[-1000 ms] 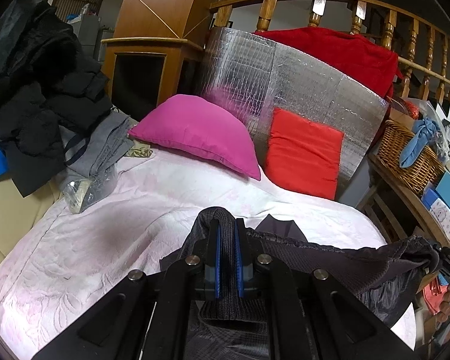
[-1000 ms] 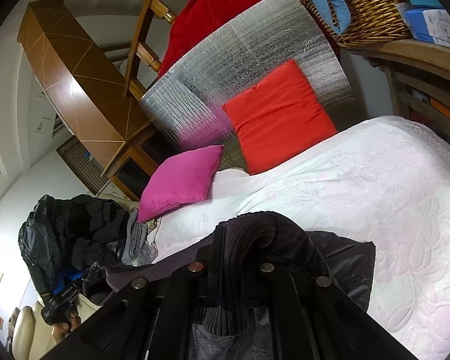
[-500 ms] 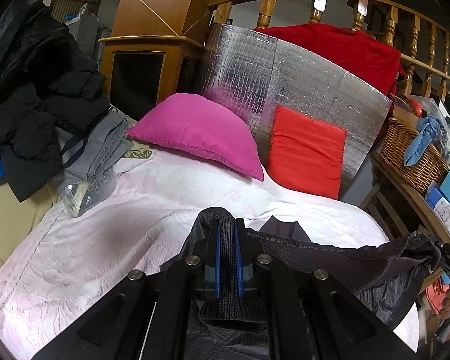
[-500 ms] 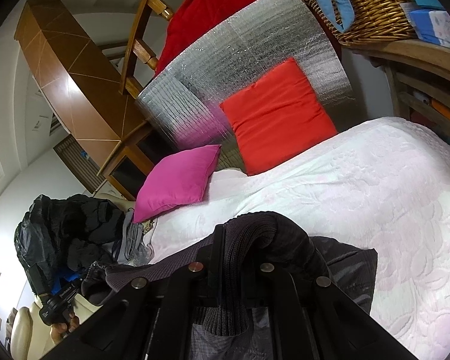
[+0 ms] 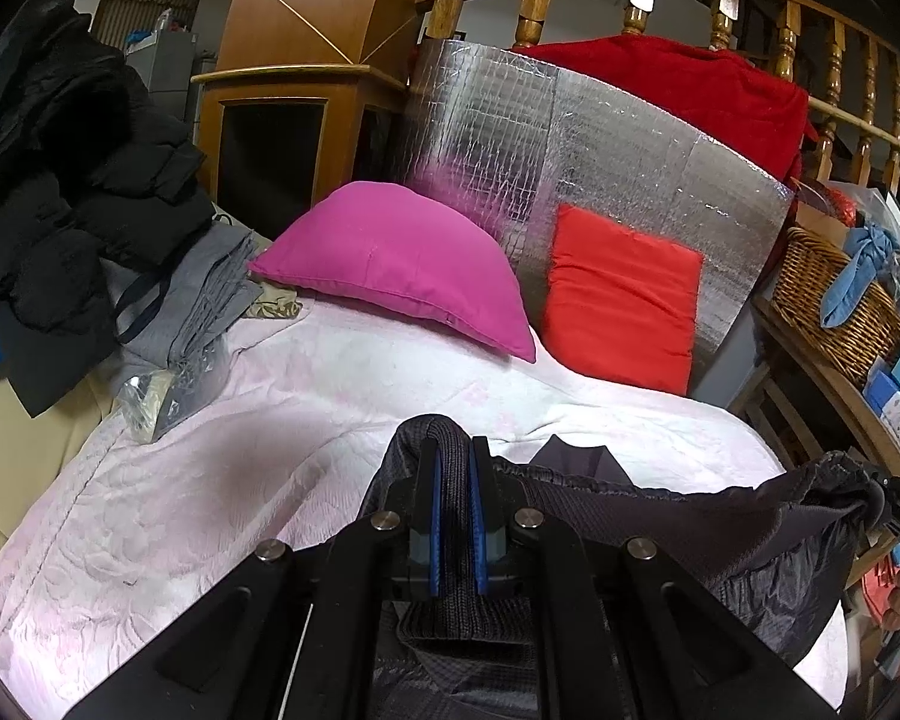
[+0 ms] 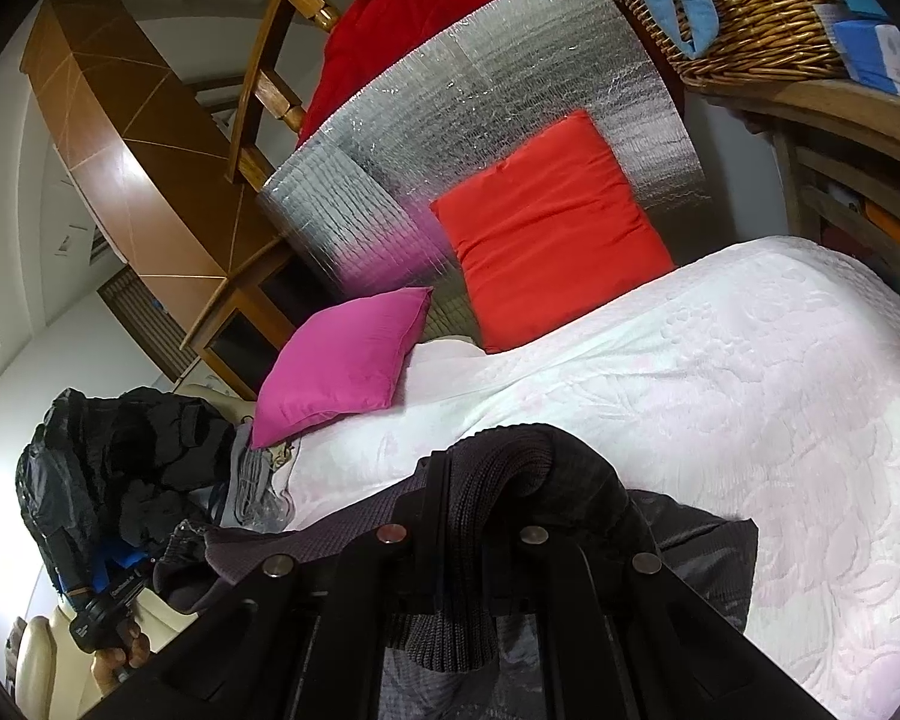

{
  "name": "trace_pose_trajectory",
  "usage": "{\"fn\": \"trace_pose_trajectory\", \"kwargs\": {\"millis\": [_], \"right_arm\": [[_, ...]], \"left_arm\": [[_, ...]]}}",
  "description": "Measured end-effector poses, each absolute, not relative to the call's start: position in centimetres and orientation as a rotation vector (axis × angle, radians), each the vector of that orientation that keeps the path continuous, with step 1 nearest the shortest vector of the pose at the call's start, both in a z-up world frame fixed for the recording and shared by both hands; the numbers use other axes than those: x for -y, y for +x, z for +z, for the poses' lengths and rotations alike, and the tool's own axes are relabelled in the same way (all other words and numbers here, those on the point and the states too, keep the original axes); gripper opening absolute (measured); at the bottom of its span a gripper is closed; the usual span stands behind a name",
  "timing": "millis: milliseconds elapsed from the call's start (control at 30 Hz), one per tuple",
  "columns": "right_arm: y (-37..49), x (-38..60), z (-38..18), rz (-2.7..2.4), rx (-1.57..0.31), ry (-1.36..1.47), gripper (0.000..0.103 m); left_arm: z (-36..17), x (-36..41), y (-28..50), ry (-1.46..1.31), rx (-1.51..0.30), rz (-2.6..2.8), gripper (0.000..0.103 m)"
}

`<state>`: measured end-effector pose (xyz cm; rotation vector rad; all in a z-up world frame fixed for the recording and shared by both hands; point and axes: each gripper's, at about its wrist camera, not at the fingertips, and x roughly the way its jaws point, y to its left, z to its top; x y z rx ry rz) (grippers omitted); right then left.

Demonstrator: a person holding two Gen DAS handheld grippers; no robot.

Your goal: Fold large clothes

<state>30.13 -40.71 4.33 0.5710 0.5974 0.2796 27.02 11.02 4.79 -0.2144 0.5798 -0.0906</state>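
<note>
Since the earlier frames both claws have edged slightly forward over the bed [image 5: 222, 480], the pillows sitting a touch lower in view, while the grips look unchanged. The left claw [image 5: 453, 501] is clamped on the ribbed hem of the dark jacket [image 5: 720, 534], and the right claw [image 6: 468, 534] pinches the same knit band at its other end, so the garment hangs stretched between them just above the pale quilt. Judging by this, folding has barely begun: the jacket is only lifted and spread, not yet laid flat, with every fold apparently left to make
</note>
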Motion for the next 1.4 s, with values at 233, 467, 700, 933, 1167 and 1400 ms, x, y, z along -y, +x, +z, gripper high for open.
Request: {"fn": "trace_pose_trajectory", "kwargs": {"millis": [233, 467, 700, 933, 1167, 1400], "right_arm": [[30.9, 40.5, 4.1, 0.279, -0.603, 0.564, 0.007], [31.6, 40.4, 3.5, 0.272, -0.614, 0.559, 0.007], [31.9, 40.3, 3.3, 0.265, -0.617, 0.559, 0.007], [32.3, 40.6, 2.8, 0.259, -0.622, 0.566, 0.007], [33.5, 40.7, 1.9, 0.248, -0.644, 0.581, 0.007], [36.2, 41.2, -0.8, 0.211, -0.717, 0.591, 0.007]], "left_arm": [[4.3, -11.0, 28.0, -0.209, -0.591, -0.081, 0.008], [3.8, -10.8, 28.6, -0.205, -0.602, -0.076, 0.008], [3.6, -10.8, 29.1, -0.200, -0.605, -0.075, 0.008], [3.2, -10.5, 29.6, -0.188, -0.608, -0.075, 0.008], [2.4, -10.1, 31.0, -0.156, -0.631, -0.067, 0.008], [0.3, -8.9, 33.5, -0.086, -0.684, -0.055, 0.009]]}}
